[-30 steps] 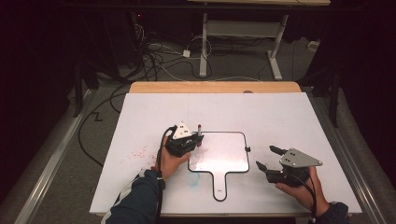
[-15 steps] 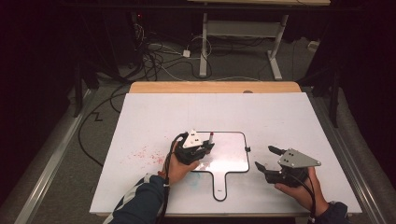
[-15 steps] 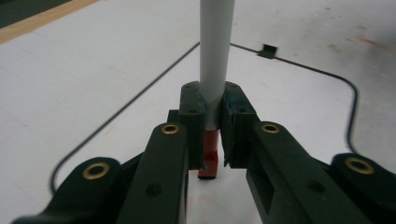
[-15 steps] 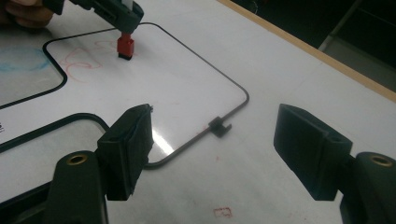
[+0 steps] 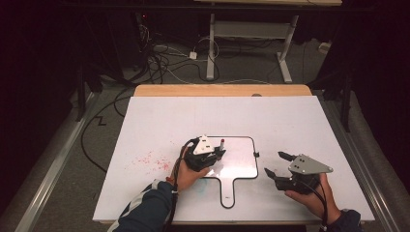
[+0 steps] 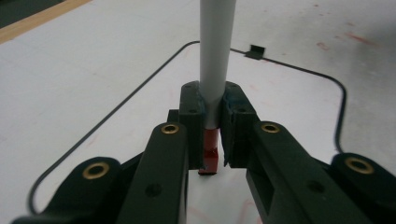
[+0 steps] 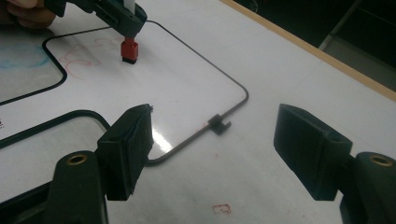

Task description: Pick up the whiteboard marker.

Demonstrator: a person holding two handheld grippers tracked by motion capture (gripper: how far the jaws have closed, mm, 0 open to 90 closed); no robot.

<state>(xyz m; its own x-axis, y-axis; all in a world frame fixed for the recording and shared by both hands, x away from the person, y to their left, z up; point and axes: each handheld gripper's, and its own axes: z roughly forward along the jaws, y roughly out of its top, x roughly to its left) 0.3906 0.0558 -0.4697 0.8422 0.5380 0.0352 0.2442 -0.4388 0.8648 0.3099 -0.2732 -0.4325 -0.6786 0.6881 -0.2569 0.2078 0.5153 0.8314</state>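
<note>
Your left gripper (image 6: 212,140) is clamped on the marker (image 6: 215,60), a white barrel with a red end (image 7: 129,50). That red end points down just below the jaws, at or barely above the small whiteboard (image 5: 241,157); whether it touches is hard to tell. The barrel's upper part runs out of the left gripper view.

Under the jaws the whiteboard's black outline curves around — a small black clip (image 7: 219,124) sits on its edge, on the side toward your right gripper (image 5: 274,164). Faint red scribbles lie on the board beside the marker's end, too pale to read.

Your right gripper rests well off to the side with jaws spread wide and nothing between them (its hand sits on the white table (image 5: 290,116)). Red specks (image 5: 150,162) mark the table on the far side of your left hand (image 5: 186,174).
</note>
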